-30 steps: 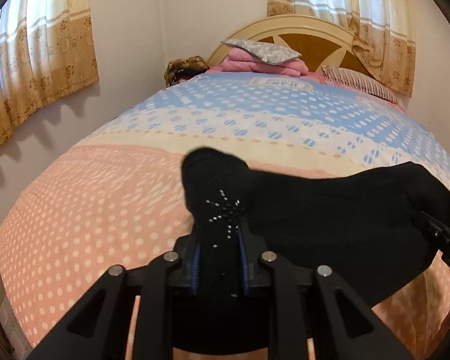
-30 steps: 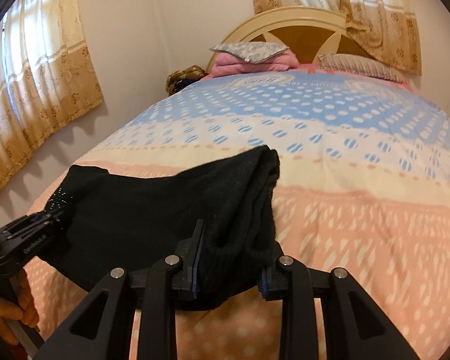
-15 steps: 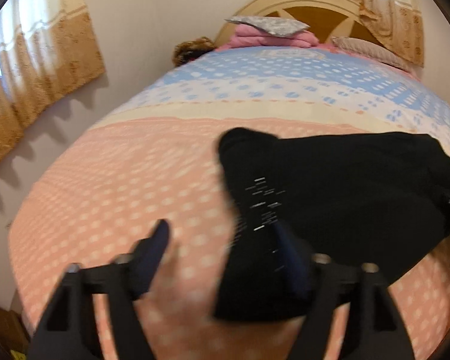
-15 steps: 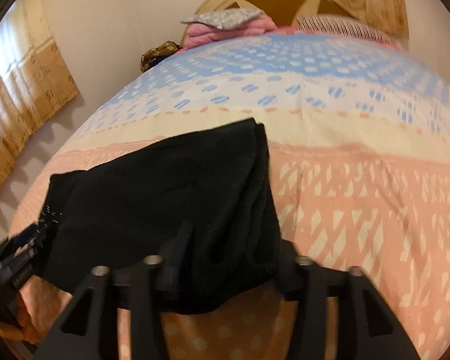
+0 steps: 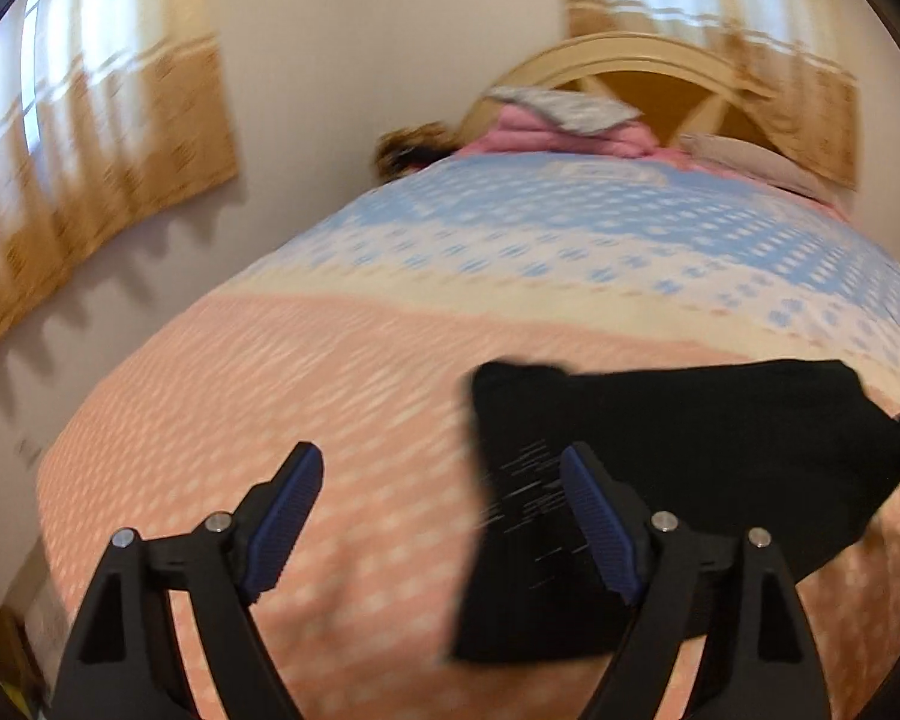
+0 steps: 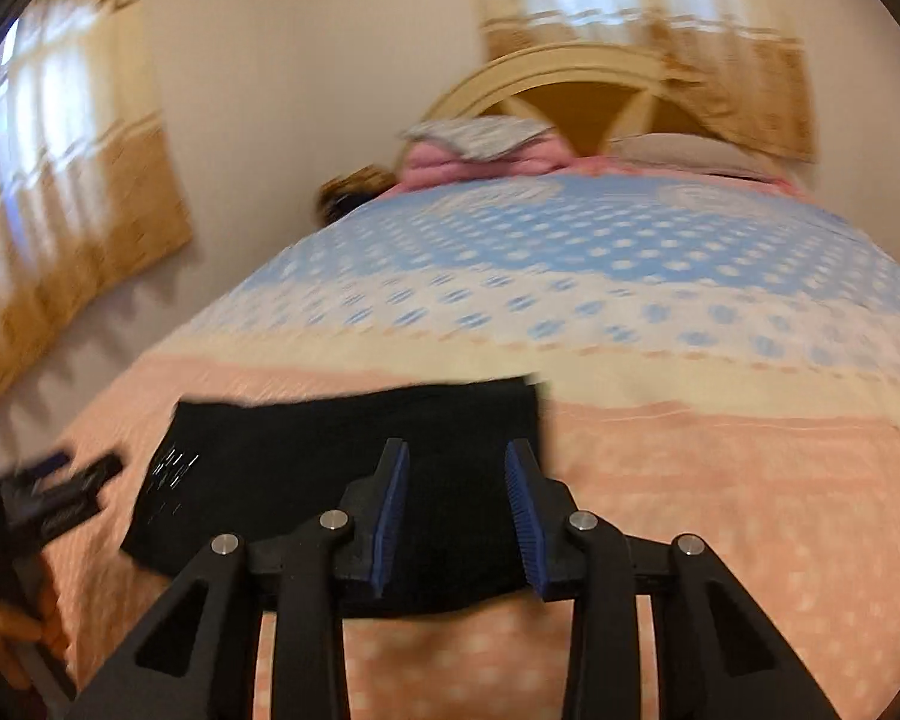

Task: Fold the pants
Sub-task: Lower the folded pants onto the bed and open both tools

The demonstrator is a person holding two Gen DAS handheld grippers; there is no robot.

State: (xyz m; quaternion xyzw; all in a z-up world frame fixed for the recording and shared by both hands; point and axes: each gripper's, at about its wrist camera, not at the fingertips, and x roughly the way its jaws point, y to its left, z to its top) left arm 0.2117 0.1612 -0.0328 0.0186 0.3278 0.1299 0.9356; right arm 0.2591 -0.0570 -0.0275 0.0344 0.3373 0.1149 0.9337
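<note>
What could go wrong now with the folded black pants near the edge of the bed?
1. The left tool stands open, but its right finger hangs over the black pants; pulling away carelessly could snag and undo the fold.
2. The right tool stands apart above the pants' end, not pressing; its jaws have just been closing and could catch fabric.
3. The pants lie close to the near edge of the bed and might slide off.

light: soft daylight through curtains [image 5: 90, 138] | blur: motion smear both views | edges: fisheye warp, dark corners
</note>
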